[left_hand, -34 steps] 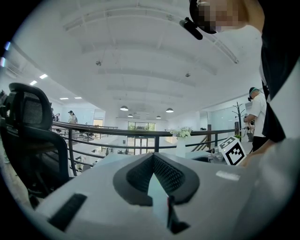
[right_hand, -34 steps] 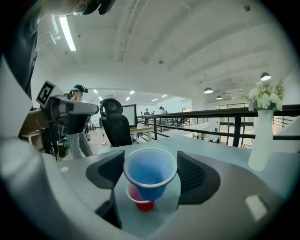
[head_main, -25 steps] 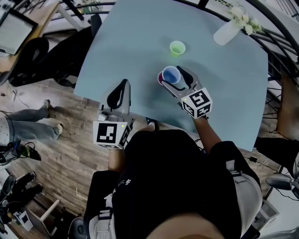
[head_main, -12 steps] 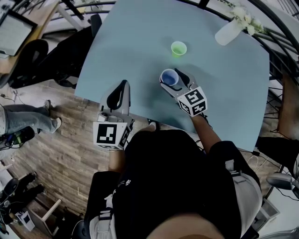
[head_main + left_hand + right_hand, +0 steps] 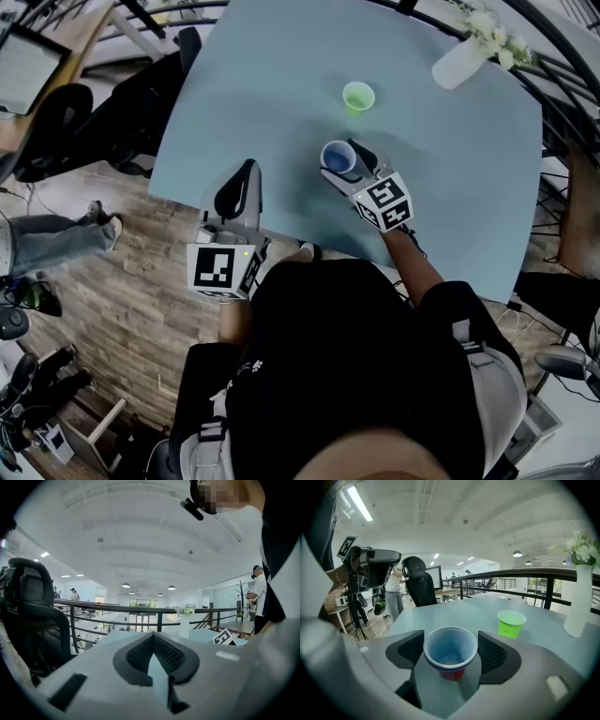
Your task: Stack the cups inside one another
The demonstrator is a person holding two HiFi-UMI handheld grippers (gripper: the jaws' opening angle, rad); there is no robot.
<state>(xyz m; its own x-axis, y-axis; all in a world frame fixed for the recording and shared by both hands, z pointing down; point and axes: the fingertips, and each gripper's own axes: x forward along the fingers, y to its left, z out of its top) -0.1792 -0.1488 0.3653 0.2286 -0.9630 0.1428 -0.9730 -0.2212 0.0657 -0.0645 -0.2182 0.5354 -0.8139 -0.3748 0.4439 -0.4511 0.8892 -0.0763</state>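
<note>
Near tabletop [image 5: 281, 84] edge: left claw [image 5: 152, 638] shut, nothing in it. Further in: right claw [image 5: 451, 643] closed on blue cup [image 5: 450, 654], pads against rim on both sides. Blue cup upright, nested in red cup [image 5: 453, 672], only red base showing below; pair standing on tabletop. Behind, well apart: green cup [image 5: 511, 623], upright, alone, not yet nested. Far right edge: white vase [image 5: 577, 607] with flowers.

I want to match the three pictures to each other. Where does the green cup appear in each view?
Head view: the green cup is in the upper middle, left of the white vase.
Left gripper view: not in it.
Right gripper view: the green cup is right of centre, beyond the blue cup.
Shared landmark: the white vase with flowers shows in all three views.
</note>
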